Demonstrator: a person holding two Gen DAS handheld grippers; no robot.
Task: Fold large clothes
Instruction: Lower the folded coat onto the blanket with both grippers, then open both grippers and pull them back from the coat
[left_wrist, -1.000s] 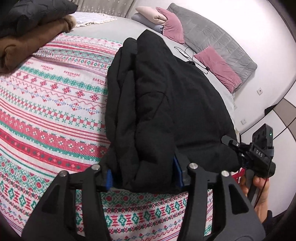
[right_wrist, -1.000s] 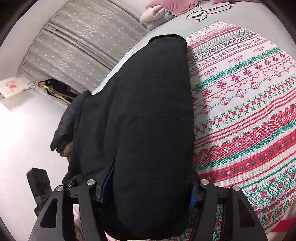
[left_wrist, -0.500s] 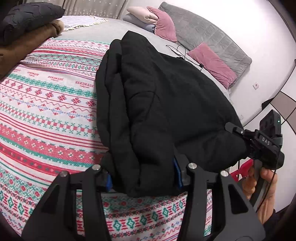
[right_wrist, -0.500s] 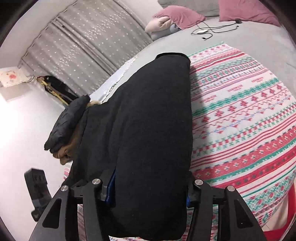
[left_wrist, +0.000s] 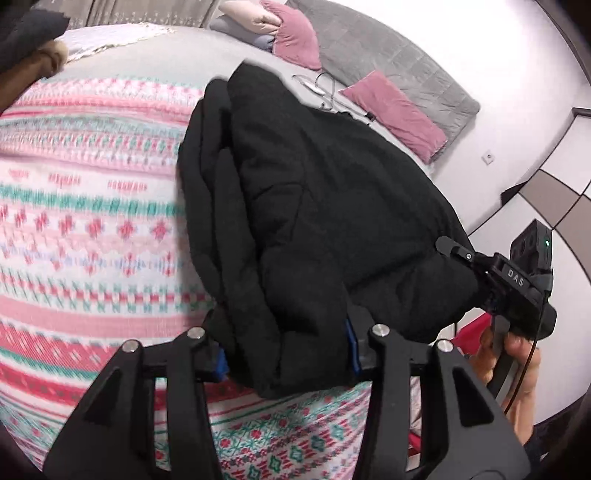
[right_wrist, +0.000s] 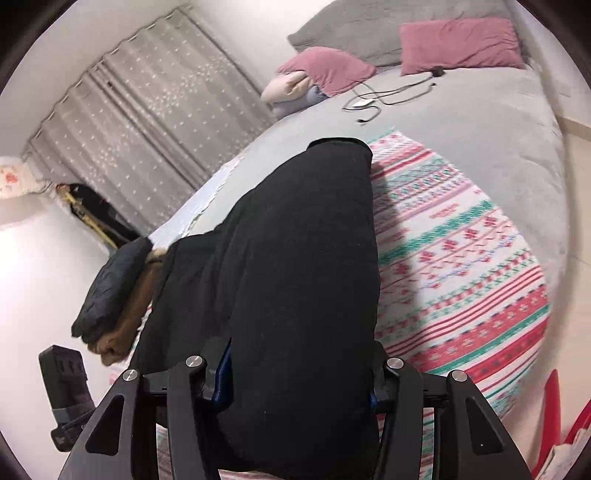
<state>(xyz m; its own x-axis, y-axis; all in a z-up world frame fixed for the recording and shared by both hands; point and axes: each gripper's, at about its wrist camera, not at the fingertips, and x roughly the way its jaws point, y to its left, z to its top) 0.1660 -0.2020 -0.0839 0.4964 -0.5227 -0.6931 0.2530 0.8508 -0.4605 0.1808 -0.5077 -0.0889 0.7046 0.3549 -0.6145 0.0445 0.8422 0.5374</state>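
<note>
**Left-wrist view: black padded garment pinched at both near corners**

Left-wrist view shows the black padded jacket (left_wrist: 314, 206) folded into a thick bundle, lying lengthwise on the patterned bedspread (left_wrist: 85, 229), near end raised off the cover. Looks bulky and soft, quilted, with several loose layers stacked along the left edge; probably light for its size but springy, likely to puff open once let go. Surface appears matte rather than slick, so slipping seems a small risk; layers sliding apart seems the larger one. Best taken at the thick folded edge, all layers together, as now.

Left gripper (left_wrist: 284, 354) pinching the near left corner of the bundle, blue pads pressed into the fabric on both sides. Right gripper (right_wrist: 295, 387) clamped the same way on the near right corner, cloth filling the gap between the pads. Seen from the left-wrist view too, off to the right, held by a hand (left_wrist: 517, 354).

Farther out: a stack of folded clothes (right_wrist: 114, 291), dark quilted piece over a brown one, just beside the jacket on the left side. Beyond the bedspread, grey bed sheet (right_wrist: 498, 122) with a white cable (right_wrist: 373, 99) lying loose, pink pillows (right_wrist: 458, 44) against a grey headboard, spotted grey curtain (right_wrist: 147, 107) behind.
</note>
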